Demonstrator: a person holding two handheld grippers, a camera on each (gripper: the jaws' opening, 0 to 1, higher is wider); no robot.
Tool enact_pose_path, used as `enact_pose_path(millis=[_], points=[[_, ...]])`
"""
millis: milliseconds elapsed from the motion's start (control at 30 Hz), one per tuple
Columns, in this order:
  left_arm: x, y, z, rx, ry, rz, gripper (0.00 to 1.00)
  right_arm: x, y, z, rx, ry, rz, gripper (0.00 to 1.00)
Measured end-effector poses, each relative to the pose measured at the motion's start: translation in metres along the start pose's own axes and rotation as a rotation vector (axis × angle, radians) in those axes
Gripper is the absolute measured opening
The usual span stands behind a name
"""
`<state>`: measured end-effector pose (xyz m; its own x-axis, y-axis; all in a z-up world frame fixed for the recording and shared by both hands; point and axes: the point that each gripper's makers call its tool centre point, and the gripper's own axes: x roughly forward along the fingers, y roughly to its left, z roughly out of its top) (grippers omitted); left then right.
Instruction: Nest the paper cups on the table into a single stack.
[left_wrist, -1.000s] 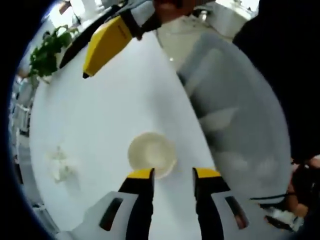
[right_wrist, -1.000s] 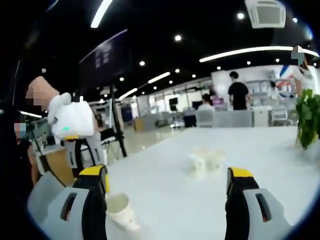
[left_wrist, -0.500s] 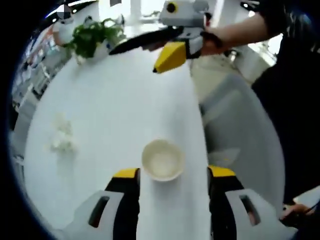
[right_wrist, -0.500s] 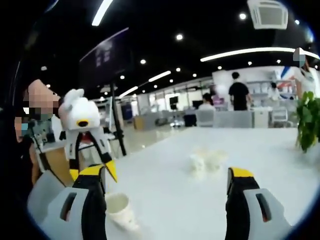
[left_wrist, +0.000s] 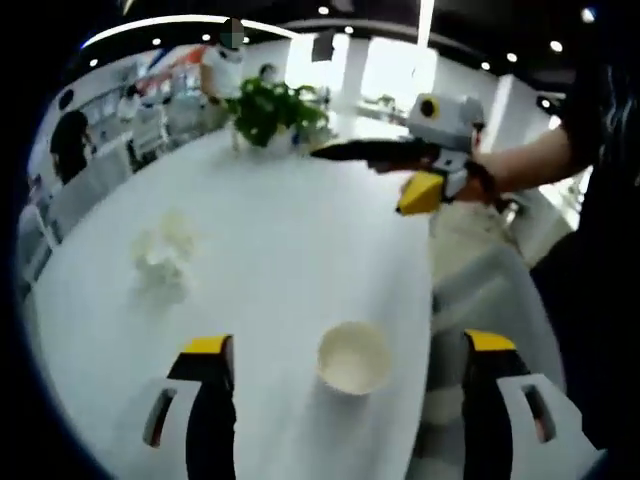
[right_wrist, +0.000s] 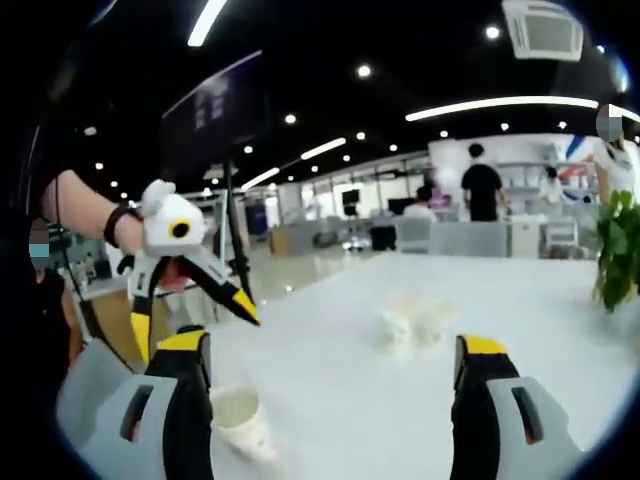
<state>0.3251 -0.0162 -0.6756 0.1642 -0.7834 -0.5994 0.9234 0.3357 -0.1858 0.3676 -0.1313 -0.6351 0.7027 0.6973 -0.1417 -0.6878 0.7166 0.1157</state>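
White counter (left_wrist: 280, 260): paper cup (left_wrist: 353, 357) upright between spread jaws of left claw (left_wrist: 348, 350), untouched. Right claw (right_wrist: 333, 355) spread, empty; cup cluster (right_wrist: 415, 320) well ahead, plant (left_wrist: 268, 110) beyond.

Both tongs stand spread wide, left tongs (left_wrist: 345, 355) and right tongs (right_wrist: 330, 360), each held above the table.

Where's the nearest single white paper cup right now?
In the left gripper view, the upright white paper cup stands near the white table's edge, between the left gripper's open fingers.
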Motion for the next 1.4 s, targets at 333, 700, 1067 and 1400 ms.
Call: enact_pose_path(millis=[333, 700, 1067, 1400], points=[[-0.023, 0.031, 0.03, -0.044, -0.227, 0.129, 1.0, 0.006, -0.001, 0.004, -0.012, 0.019, 0.008, 1.0], [-0.05, 0.055, 0.032, -0.078, -0.383, 0.254, 1.0, 0.012, 0.0, 0.01, -0.121, 0.062, 0.04, 0.98], [-0.073, 0.072, 0.012, -0.086, -0.432, 0.346, 1.0, 0.022, -0.04, 0.014, -0.203, 0.206, 0.011, 0.89], [-0.075, 0.077, -0.007, -0.09, -0.422, 0.383, 1.0, 0.044, -0.06, 0.03, -0.335, 0.294, 0.061, 0.77]])
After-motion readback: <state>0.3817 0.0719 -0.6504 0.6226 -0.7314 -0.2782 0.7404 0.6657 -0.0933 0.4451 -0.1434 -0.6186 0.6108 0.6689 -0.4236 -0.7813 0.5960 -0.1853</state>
